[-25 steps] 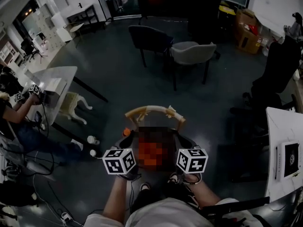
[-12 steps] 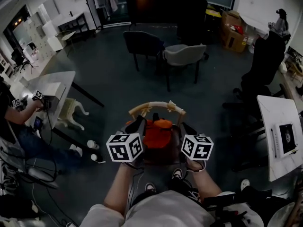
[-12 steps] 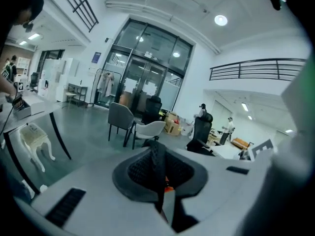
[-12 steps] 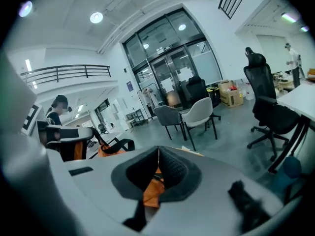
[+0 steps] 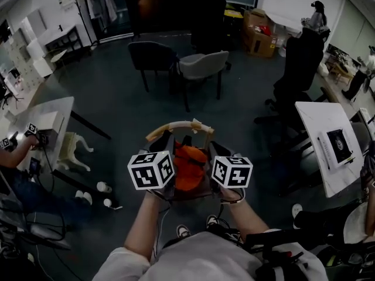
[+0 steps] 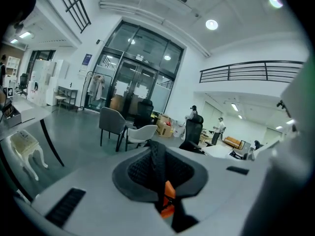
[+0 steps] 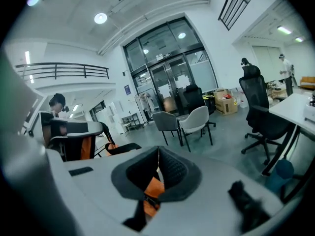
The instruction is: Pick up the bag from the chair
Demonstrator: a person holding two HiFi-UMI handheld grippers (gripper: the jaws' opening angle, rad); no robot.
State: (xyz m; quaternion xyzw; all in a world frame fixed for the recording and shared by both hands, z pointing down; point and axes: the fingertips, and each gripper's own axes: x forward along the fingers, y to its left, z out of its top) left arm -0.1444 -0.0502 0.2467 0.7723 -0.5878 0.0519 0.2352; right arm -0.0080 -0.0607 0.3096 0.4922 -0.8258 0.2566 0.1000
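Note:
An orange bag [image 5: 188, 165] with black straps sits between my two grippers, over the dark seat of a chair with a curved wooden back [image 5: 176, 125]. Whether the bag rests on the seat or hangs just above it I cannot tell. My left gripper [image 5: 166, 143] is at the bag's left side and is shut on a black mesh strap [image 6: 156, 166] with an orange piece below it. On the bag's right side, my right gripper [image 5: 218, 151] is shut on a black strap [image 7: 133, 218] with orange fabric [image 7: 152, 191] between its pads.
A dark chair [image 5: 153, 57] and a grey chair [image 5: 202, 66] stand ahead, with a black office chair [image 5: 299, 69] to the right. White tables [image 5: 325, 139] [image 5: 41, 119] flank me. A person sits at the left [image 5: 12, 151]. Cardboard boxes [image 5: 258, 31] are far back.
Both grippers have closed in on the bag's sides and now sit higher in the frame with it, nearer the chair back. The head camera has risen and swung right.

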